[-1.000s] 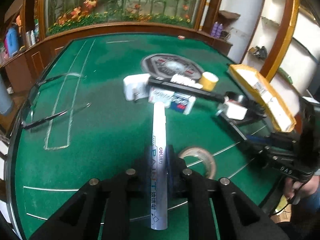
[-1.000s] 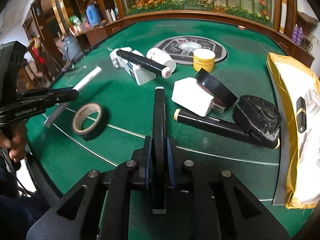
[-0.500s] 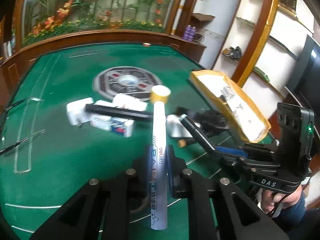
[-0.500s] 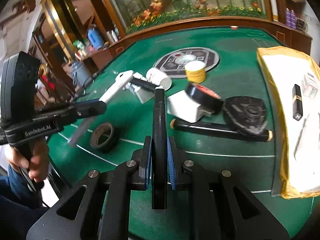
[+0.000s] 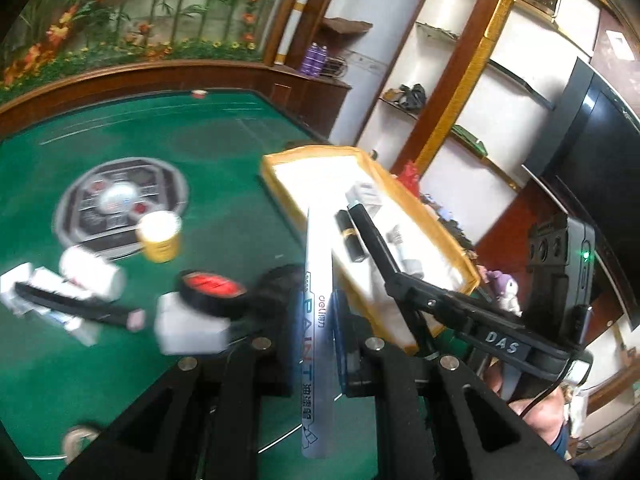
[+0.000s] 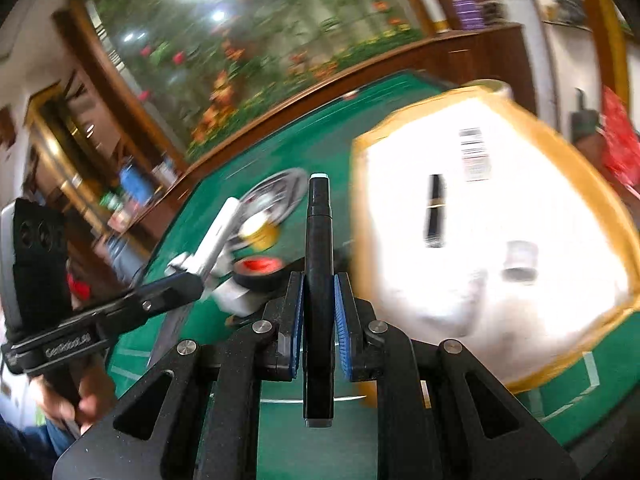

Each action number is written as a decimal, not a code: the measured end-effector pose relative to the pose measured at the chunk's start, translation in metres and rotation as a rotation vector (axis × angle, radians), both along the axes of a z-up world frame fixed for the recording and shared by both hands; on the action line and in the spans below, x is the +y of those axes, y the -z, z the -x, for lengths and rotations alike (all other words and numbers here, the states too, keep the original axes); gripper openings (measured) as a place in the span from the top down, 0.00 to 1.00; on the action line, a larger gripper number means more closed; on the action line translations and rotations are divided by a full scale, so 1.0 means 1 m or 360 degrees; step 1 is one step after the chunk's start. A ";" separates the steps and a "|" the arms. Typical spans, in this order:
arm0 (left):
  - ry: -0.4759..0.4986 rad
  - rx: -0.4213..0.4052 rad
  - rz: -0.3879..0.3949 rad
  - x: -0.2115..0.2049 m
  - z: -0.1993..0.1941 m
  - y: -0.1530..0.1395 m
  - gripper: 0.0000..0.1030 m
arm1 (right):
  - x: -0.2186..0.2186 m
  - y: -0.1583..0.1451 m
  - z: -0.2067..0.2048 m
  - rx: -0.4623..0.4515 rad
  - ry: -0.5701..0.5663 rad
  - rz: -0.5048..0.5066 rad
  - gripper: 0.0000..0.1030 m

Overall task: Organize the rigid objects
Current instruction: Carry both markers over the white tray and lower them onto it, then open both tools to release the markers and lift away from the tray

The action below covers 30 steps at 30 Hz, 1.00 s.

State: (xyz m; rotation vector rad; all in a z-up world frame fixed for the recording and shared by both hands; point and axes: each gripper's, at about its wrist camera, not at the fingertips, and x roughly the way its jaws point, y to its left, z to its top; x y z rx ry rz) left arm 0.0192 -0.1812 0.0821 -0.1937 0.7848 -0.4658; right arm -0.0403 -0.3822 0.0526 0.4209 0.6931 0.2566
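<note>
My left gripper (image 5: pixel 316 320) is shut on a white paint marker (image 5: pixel 316 280) whose tip points toward the yellow-rimmed tray (image 5: pixel 404 196) at the table's right side. My right gripper (image 6: pixel 318 300) is shut on a black marker (image 6: pixel 319 240), held above the table next to the same tray (image 6: pixel 360 200). The tray holds a black lipstick tube (image 5: pixel 351 236) (image 6: pixel 434 210) and small white items. The right gripper also shows in the left wrist view (image 5: pixel 372 236), with its marker over the tray. The left gripper shows in the right wrist view (image 6: pixel 192 276).
On the green felt table (image 5: pixel 224 160) lie a yellow tape roll (image 5: pixel 159 236), a black roll with a red centre (image 5: pixel 212 288) on a white box (image 5: pixel 188 326), a black marker (image 5: pixel 76 304) over white packets, and a clear tape roll (image 5: pixel 78 438) at the near edge.
Both grippers have swung to the right toward the yellow-rimmed tray, each still holding its marker. The right gripper's marker now reaches over the tray.
</note>
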 end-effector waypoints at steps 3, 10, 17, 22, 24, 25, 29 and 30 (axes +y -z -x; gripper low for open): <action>0.0041 0.0043 0.0043 -0.029 -0.018 0.002 0.87 | -0.025 0.002 -0.002 0.0023 0.0139 -0.0006 0.86; 0.0037 0.0122 0.0043 -0.073 -0.051 0.018 0.87 | -0.061 0.006 -0.013 0.0109 0.0330 0.0031 0.86; 0.0028 0.0237 0.0022 -0.090 -0.066 0.041 0.87 | -0.077 0.015 -0.016 0.0178 0.0378 0.0051 0.86; 0.0012 0.0247 0.0010 -0.096 -0.069 0.048 0.87 | -0.075 0.017 -0.028 0.0214 0.0385 0.0159 0.86; 0.0009 0.0221 -0.0018 -0.099 -0.068 0.048 0.87 | -0.076 0.017 -0.030 0.0223 0.0394 0.0184 0.86; 0.0010 0.0216 -0.0019 -0.100 -0.067 0.048 0.87 | -0.077 0.018 -0.031 0.0227 0.0396 0.0189 0.86; 0.0014 0.0204 -0.0009 -0.104 -0.066 0.049 0.87 | -0.079 0.019 -0.031 0.0233 0.0407 0.0194 0.86; 0.0016 0.0203 -0.0011 -0.104 -0.065 0.049 0.87 | -0.079 0.019 -0.031 0.0233 0.0409 0.0191 0.86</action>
